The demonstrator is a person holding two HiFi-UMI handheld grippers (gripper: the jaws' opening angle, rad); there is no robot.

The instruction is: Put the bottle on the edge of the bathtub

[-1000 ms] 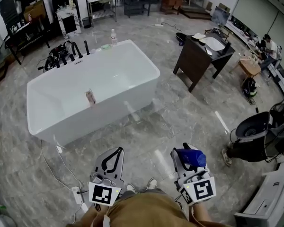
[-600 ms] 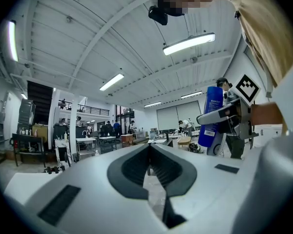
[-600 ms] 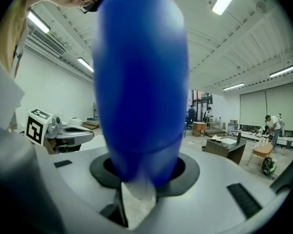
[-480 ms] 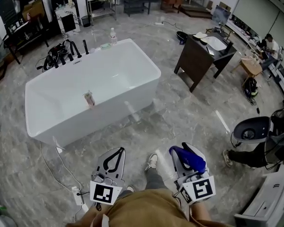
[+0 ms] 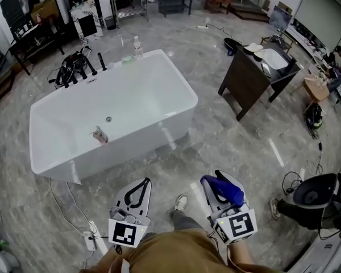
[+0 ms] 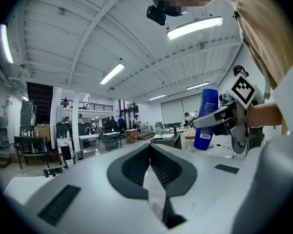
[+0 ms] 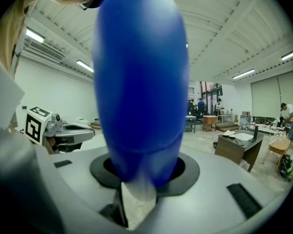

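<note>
The blue bottle [image 5: 227,191] stands between the jaws of my right gripper [image 5: 218,182], which is shut on it low in the head view. It fills the right gripper view as a blue column [image 7: 139,82]. My left gripper [image 5: 144,181] is beside it at the left, shut with nothing in it, and its pads meet in the left gripper view [image 6: 149,147]. There the bottle [image 6: 206,118] shows at the right. The white bathtub [image 5: 176,82] lies ahead on the grey floor, some way beyond both grippers.
A small bottle [image 5: 98,135] lies inside the tub near the drain. A clear bottle [image 5: 137,46] and black taps [image 5: 102,61] stand at the far rim. A dark wooden table [image 5: 256,75] is to the right, a black chair [image 5: 312,195] at the lower right, a power strip [image 5: 90,240] on the floor.
The whole view has shifted toward the tub as the person walked on, and a shoe came into view. Both grippers went along, the right one still shut on the blue bottle.
</note>
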